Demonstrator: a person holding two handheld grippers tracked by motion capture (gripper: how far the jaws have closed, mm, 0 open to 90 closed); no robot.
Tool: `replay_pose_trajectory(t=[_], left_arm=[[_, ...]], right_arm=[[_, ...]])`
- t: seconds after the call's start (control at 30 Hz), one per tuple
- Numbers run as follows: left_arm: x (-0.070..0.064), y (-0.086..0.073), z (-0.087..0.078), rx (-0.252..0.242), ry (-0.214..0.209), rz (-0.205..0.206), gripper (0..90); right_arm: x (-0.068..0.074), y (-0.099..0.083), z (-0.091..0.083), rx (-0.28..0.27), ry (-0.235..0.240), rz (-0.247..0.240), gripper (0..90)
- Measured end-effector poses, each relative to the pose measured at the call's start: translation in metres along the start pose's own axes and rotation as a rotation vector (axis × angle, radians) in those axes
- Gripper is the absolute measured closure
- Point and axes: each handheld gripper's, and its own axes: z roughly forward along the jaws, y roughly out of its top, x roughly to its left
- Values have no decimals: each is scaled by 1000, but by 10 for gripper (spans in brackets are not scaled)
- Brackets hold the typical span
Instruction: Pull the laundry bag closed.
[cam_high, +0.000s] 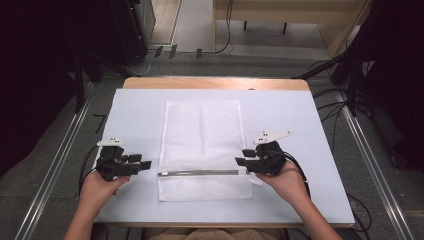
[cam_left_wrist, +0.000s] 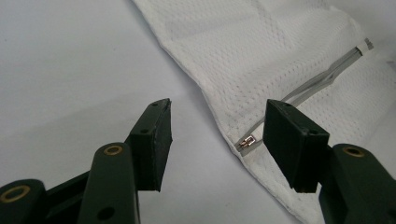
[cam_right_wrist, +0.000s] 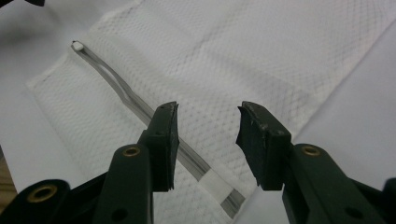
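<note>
White mesh laundry bag (cam_high: 202, 150) lies flat at the centre of the high view, its zipper (cam_high: 199, 173) running across the lower part. Left gripper (cam_left_wrist: 217, 128) and right gripper (cam_right_wrist: 208, 128) both gape, empty; best to pinch the metal pull (cam_left_wrist: 246, 142) squarely while pinning the far end.

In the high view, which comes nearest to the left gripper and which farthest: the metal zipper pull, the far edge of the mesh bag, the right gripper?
From the left gripper:
1. Zipper pull, just right of its jaws, at the bag's left edge.
2. Mesh bag's far edge, further up the table.
3. Right gripper, across the bag, by its right edge.
</note>
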Motion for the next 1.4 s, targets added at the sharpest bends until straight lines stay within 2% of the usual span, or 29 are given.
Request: replay_pose_trajectory(t=[0.1, 0.3, 0.4, 0.5, 0.6, 0.73, 0.87, 1.0, 1.13, 1.27, 1.4], left_arm=[[-1, 0, 0, -7, 3, 3, 425], [0, 0, 0, -3, 10, 13, 420], [0, 2, 1, -5, 10, 13, 408], [1, 4, 2, -9, 7, 18, 401], [1, 7, 4, -9, 4, 21, 391], [3, 9, 6, -17, 2, 23, 382], [3, 12, 8, -8, -3, 30, 379], [3, 13, 9, -9, -6, 32, 378], [6, 13, 8, -13, -5, 17, 378], [7, 12, 8, -17, -4, 15, 379], [6, 12, 9, -16, -5, 16, 379]], right_arm=[[6, 5, 4, 4, 21, -12, 604], [14, 12, 8, 2, 28, -31, 599], [18, 14, 12, -1, 45, -41, 520], [22, 16, 16, -12, 64, -60, 399], [25, 17, 20, -30, 57, -66, 303], [29, 20, 23, -29, 62, -55, 260], [34, 24, 28, -18, 58, -70, 258], [39, 27, 34, -4, 75, -76, 315], [47, 32, 39, -4, 86, -100, 330], [58, 37, 48, 6, 119, -139, 395], [68, 42, 56, 23, 144, -140, 458]])
